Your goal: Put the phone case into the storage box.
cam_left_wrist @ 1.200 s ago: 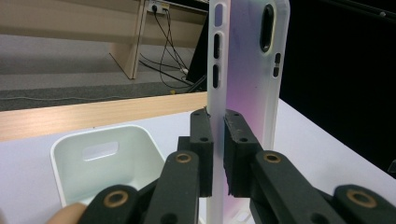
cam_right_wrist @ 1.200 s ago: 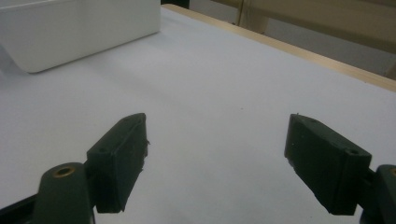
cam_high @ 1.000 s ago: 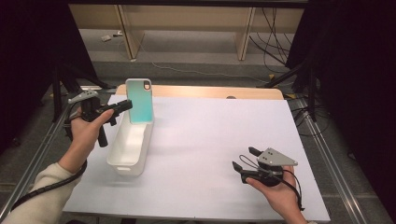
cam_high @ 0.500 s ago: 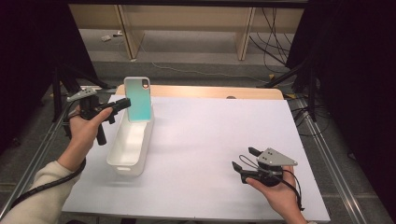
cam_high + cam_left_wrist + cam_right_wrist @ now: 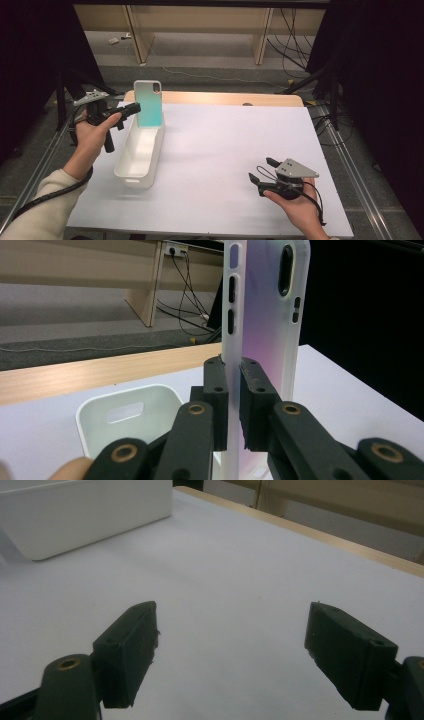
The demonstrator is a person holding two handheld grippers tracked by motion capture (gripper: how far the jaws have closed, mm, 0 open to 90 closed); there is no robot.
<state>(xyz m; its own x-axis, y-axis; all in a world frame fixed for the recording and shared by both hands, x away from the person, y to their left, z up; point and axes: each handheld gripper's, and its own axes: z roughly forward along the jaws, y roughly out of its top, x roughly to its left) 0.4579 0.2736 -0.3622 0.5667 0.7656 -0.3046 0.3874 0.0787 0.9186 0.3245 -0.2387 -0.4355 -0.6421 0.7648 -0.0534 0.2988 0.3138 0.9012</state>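
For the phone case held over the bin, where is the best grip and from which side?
Judging by its pose, grip the phone case by its long edge from the side, as the left gripper does: it stands upright and thin over the white bin, so the pads span its flat faces.

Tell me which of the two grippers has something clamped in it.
The left gripper: it is shut on the upright translucent phone case. The right gripper stands open.
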